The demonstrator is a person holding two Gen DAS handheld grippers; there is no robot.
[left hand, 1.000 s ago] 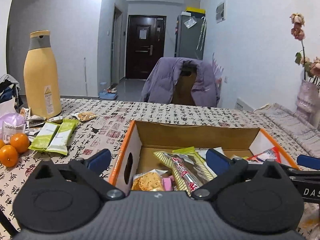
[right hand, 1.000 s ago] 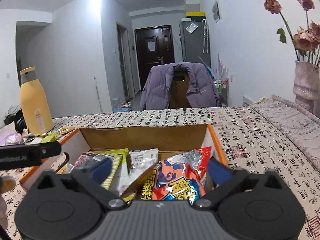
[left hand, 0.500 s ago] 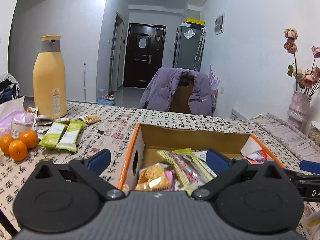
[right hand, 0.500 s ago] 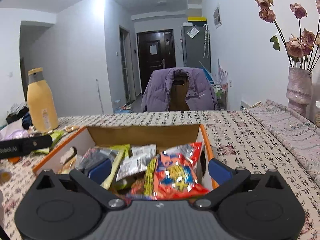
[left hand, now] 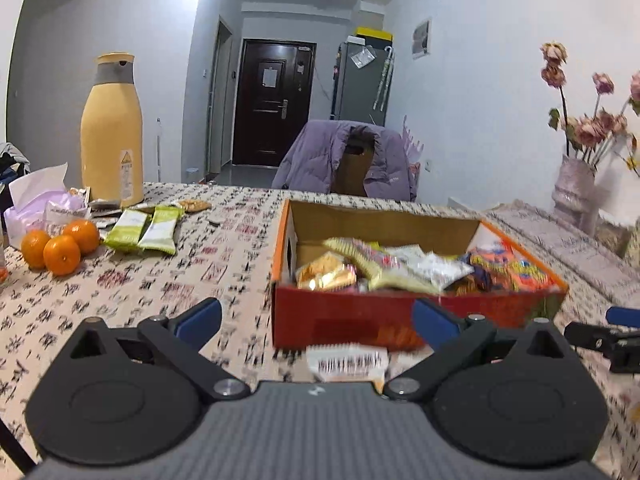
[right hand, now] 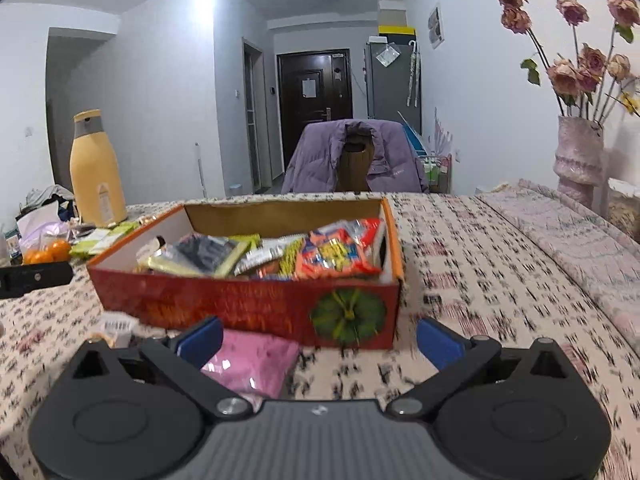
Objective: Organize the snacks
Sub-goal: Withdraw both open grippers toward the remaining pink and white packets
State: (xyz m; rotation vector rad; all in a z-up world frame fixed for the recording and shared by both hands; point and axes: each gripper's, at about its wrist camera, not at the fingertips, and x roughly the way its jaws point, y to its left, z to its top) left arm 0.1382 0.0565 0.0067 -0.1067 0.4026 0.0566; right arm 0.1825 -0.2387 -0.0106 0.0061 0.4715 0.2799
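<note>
Both grippers, left (left hand: 316,316) and right (right hand: 318,334), hover with jaws released, near the red cardboard snack box (right hand: 256,304). Best grab the pink packet (right hand: 252,364) squarely, lifting clear over the box's near wall.

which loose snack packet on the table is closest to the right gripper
The pink packet, lying just in front of the box and partly under the right gripper's left finger. The two green packets lie far off by the oranges.
</note>
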